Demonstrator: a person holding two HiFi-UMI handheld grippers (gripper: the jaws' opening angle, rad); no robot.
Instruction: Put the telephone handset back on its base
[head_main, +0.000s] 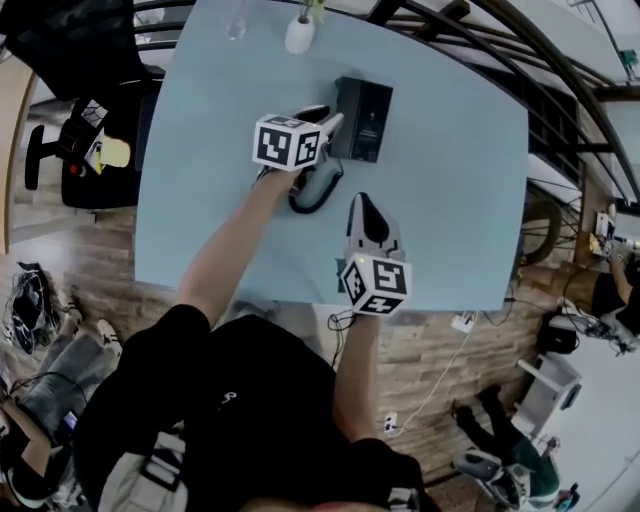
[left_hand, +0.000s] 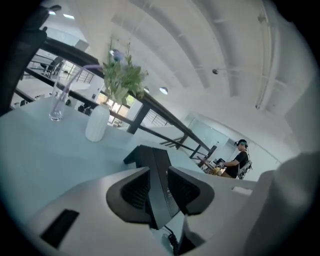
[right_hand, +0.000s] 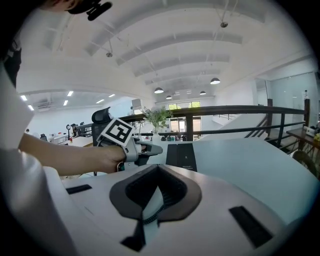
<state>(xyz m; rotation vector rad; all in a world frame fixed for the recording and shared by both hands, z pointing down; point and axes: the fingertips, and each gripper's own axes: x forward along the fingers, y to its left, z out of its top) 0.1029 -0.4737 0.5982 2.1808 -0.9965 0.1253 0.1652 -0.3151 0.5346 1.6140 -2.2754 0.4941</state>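
The black telephone base (head_main: 365, 120) lies flat on the pale blue table (head_main: 460, 200), and it also shows in the right gripper view (right_hand: 181, 156). My left gripper (head_main: 328, 122) points at the base's left edge. The black handset (left_hand: 156, 170) stands edge-on between its jaws (left_hand: 161, 200), which are wide apart with the pads beside it rather than squeezing it. Its coiled cord (head_main: 312, 200) loops on the table beneath that gripper. My right gripper (head_main: 362, 205) hovers over the near part of the table, shut and empty (right_hand: 150, 205).
A white vase with a plant (head_main: 300, 35) and a clear glass (head_main: 236, 20) stand at the table's far edge. A black office chair (head_main: 85, 150) is off the left side. A dark railing (head_main: 560, 110) runs behind the table on the right.
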